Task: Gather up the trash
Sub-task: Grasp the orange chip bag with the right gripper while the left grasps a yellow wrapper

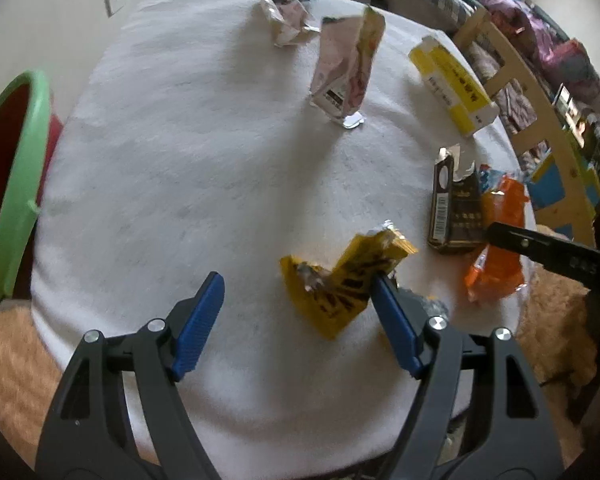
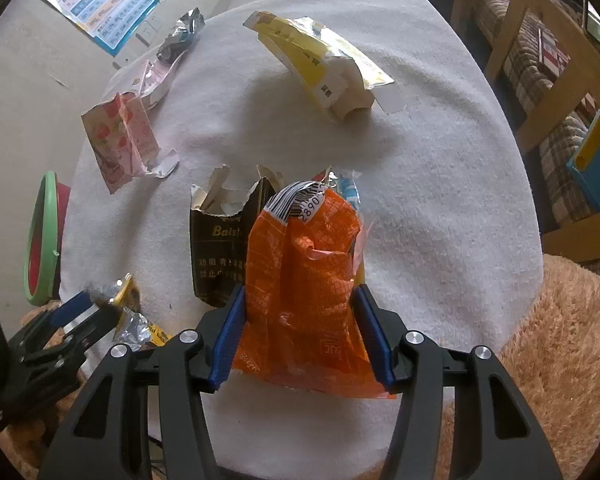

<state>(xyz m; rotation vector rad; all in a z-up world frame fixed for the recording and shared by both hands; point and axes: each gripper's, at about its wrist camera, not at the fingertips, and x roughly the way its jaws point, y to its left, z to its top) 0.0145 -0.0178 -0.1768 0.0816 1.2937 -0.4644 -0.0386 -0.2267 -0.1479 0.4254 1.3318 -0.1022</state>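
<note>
Blue pads of our right claw (image 2: pixel 300 332) sit on either side of the orange snack bag (image 2: pixel 304 280), and both pads look pressed right up against its crinkled sides, so we'd call that clamped on the bag, which stands on the white cloth-covered table (image 2: pixel 440 208). Just behind the bag there's a torn dark brown carton (image 2: pixel 216 252), touching or nearly touching it, hard to say which. Over on our left claw (image 1: pixel 298 326) the jaws are spread wide with nothing pinched; the crumpled yellow wrapper (image 1: pixel 340 280) lies between the pads, closer to the right-hand one and maybe brushing it, well clear of the other. Farther back on the table we've got a pink strawberry-print carton (image 2: pixel 120 140) standing up, a yellow box (image 1: pixel 452 84) lying on its side near the far edge, a crumpled pinkish wrapper (image 1: pixel 286 20) and a bit of silver foil (image 2: pixel 182 34) at the back. Off the table's left edge sits the red bin with a green rim (image 1: pixel 20 184). Fuzzy tan rug (image 2: pixel 560 340) below, wooden shelf frame (image 1: pixel 540 120) off to the right.
</note>
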